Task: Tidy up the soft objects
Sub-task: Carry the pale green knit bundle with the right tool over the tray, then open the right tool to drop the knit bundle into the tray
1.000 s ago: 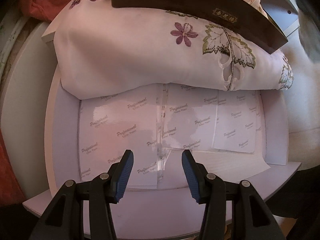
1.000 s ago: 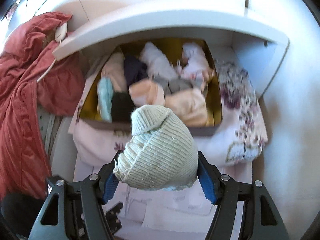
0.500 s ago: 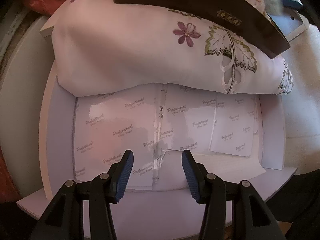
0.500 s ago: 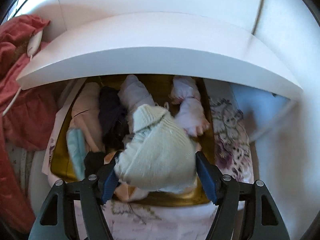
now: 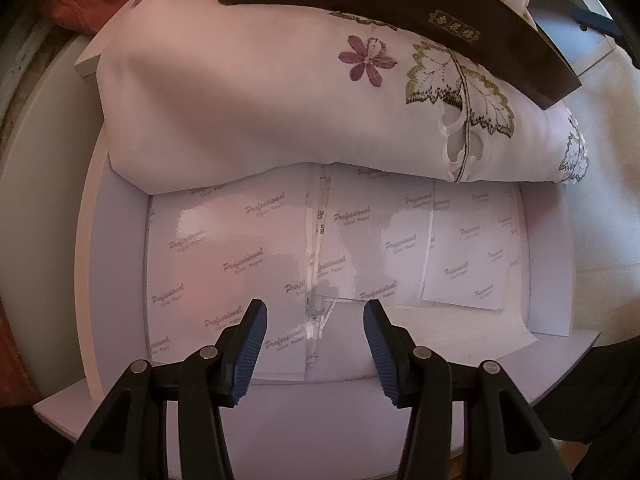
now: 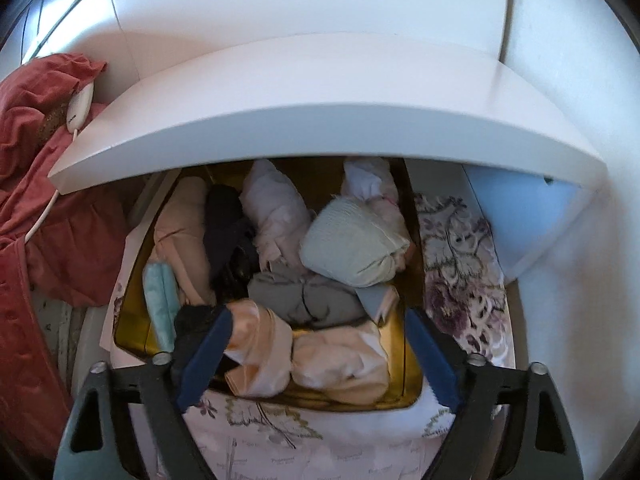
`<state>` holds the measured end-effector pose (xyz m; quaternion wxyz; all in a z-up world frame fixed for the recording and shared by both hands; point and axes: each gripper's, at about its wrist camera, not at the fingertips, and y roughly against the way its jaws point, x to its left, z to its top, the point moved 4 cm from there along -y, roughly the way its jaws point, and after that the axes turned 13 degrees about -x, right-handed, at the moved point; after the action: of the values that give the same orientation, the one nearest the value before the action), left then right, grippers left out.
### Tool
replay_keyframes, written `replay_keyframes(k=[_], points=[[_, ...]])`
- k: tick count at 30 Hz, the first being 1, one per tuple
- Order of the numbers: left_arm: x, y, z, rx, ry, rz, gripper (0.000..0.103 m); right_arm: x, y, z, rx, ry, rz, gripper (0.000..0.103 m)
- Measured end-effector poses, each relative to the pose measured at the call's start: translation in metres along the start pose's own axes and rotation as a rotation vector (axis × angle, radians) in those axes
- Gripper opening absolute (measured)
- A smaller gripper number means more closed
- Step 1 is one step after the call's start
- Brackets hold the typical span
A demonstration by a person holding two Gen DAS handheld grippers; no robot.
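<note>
So the pale green knit hat [image 6: 352,244] is out of the right tool [image 6: 316,354] now. Half a second ago it was clamped between the blue pads; now the jaws stand wide apart with nothing in them, and the hat sits on top of the pile toward the back right of the gold-lined box [image 6: 412,384]. I'd call that item placed, though it's perched high and leaning on a white bundle [image 6: 370,178], so it might roll.

The box is pretty packed: a peach roll [image 6: 182,232], something dark navy [image 6: 226,228], a white roll [image 6: 274,210], grey fabric [image 6: 300,294], a mint piece [image 6: 160,300], and cream bundles [image 6: 340,356] at the front. It rests on a floral pillow [image 5: 280,92] inside a white drawer [image 5: 120,280].

The left tool [image 5: 316,346] hasn't moved, open and empty over the drawer's paper liner [image 5: 224,248]. No more loose soft stuff visible in front of it.
</note>
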<state>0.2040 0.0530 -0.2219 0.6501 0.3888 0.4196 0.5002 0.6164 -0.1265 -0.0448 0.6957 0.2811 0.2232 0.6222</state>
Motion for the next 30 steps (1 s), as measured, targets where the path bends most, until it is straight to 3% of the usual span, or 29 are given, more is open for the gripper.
replay_keyframes(k=[1, 6, 9, 11, 13, 22, 30], points=[[0.001, 0.000, 0.000, 0.001, 0.003, -0.001, 0.051, -0.001, -0.002, -0.004, 0.013, -0.007, 0.003, 0.070], [0.003, -0.001, -0.001, 0.006, 0.014, 0.002, 0.051, 0.016, -0.009, -0.013, 0.037, 0.034, 0.017, 0.068], [0.002, -0.002, -0.002, 0.012, 0.008, 0.002, 0.051, 0.024, -0.024, -0.017, 0.078, 0.063, -0.006, 0.053], [0.002, -0.002, -0.002, 0.011, 0.007, 0.003, 0.051, 0.026, -0.036, -0.019, 0.110, 0.058, -0.020, 0.037], [0.003, -0.002, -0.002, 0.008, 0.011, 0.003, 0.051, 0.027, -0.046, -0.022, 0.130, 0.059, -0.037, 0.031], [0.001, -0.005, -0.003, 0.014, -0.006, 0.013, 0.051, 0.020, -0.070, -0.034, 0.166, 0.063, -0.067, 0.031], [-0.002, -0.002, -0.002, 0.000, -0.021, 0.020, 0.051, 0.019, -0.063, -0.035, 0.159, 0.094, -0.057, 0.035]])
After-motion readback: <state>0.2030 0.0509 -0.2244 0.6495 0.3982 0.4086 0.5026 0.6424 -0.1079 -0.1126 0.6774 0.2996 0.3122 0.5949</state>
